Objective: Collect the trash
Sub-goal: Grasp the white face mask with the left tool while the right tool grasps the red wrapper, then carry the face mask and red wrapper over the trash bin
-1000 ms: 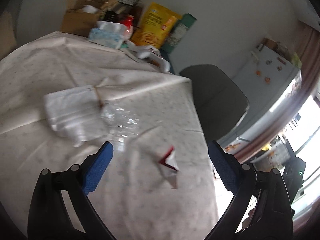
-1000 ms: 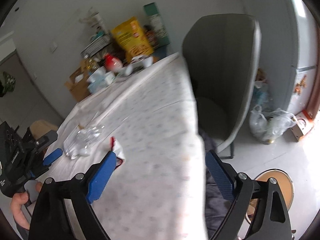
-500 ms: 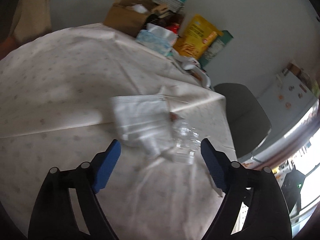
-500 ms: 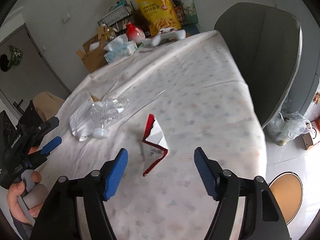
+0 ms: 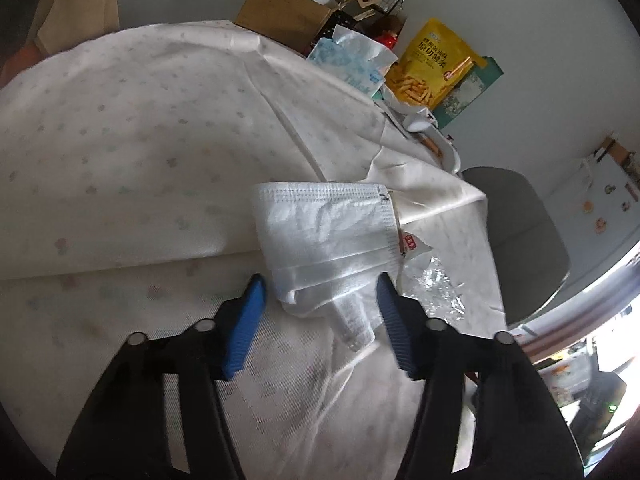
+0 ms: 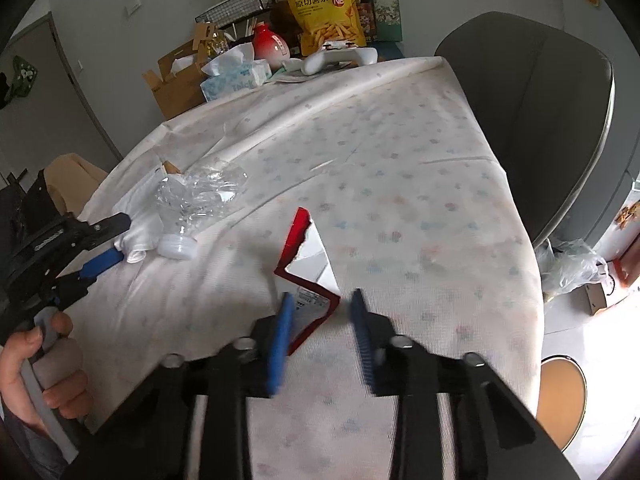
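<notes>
A white face mask (image 5: 332,236) lies on the patterned tablecloth (image 5: 140,140). My left gripper (image 5: 320,300) is open, its blue fingers on either side of the mask's near edge. A crushed clear plastic bottle (image 5: 434,288) lies just right of the mask; it also shows in the right wrist view (image 6: 200,196). A torn red and white carton (image 6: 308,264) lies on the cloth. My right gripper (image 6: 320,304) is open with its jaws narrowed, its fingers on either side of the carton's near end. The left gripper (image 6: 108,244) shows at the mask (image 6: 140,236).
At the table's far end stand a cardboard box (image 6: 176,80), a tissue pack (image 6: 234,78), a yellow snack bag (image 6: 326,4) and a white game controller (image 6: 340,58). A grey chair (image 6: 532,120) stands at the right edge. A plastic bag (image 6: 570,264) lies on the floor.
Both grippers have moved forward and down. The left now straddles the mask and the right straddles the carton. Both gaps have narrowed, the right one more.
</notes>
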Tool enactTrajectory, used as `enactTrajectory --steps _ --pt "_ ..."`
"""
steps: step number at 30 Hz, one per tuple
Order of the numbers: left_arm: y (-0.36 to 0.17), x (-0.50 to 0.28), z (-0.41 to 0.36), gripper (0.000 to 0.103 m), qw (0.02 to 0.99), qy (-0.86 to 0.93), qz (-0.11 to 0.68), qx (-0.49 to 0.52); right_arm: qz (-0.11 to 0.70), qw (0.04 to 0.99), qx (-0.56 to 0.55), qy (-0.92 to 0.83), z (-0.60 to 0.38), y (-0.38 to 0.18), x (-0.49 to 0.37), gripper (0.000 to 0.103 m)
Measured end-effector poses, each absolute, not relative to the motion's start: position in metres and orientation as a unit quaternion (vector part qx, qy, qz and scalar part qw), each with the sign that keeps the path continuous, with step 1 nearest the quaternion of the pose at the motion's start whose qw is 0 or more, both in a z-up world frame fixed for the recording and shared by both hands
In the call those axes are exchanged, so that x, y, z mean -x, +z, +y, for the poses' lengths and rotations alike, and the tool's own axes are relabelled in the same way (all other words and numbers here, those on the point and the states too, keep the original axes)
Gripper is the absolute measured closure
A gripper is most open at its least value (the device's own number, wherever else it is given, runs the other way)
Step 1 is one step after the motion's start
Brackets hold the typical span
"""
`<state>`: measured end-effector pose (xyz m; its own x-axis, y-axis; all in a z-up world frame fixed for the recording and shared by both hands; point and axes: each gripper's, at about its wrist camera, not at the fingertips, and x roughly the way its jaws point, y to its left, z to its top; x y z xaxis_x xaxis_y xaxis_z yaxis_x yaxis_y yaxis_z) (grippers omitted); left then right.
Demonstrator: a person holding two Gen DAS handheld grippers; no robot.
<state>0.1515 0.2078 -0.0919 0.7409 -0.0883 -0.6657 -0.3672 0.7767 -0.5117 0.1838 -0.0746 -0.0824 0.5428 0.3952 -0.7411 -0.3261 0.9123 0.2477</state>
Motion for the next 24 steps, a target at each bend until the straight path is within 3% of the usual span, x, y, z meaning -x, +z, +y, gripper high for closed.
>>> enactTrajectory --steps 2,7,11,24 --pt "-0.094 -0.153 0.207 0.077 0.871 0.082 0.357 0.326 0.432 0.876 -0.043 0.212 -0.075 -0.083 -0.183 0.087" --pt "-0.093 -0.147 0.206 0.093 0.873 0.084 0.357 0.322 0.428 0.874 -0.052 0.223 -0.076 -0.083 -0.180 0.094" --pt "-0.078 -0.127 0.213 0.094 0.881 0.101 0.331 0.323 0.424 0.873 -0.060 0.232 -0.077 -0.079 -0.176 0.100" --pt "-0.036 -0.092 0.200 0.094 0.900 0.095 0.293 0.308 0.395 0.883 -0.097 0.235 -0.105 -0.055 -0.160 0.101"
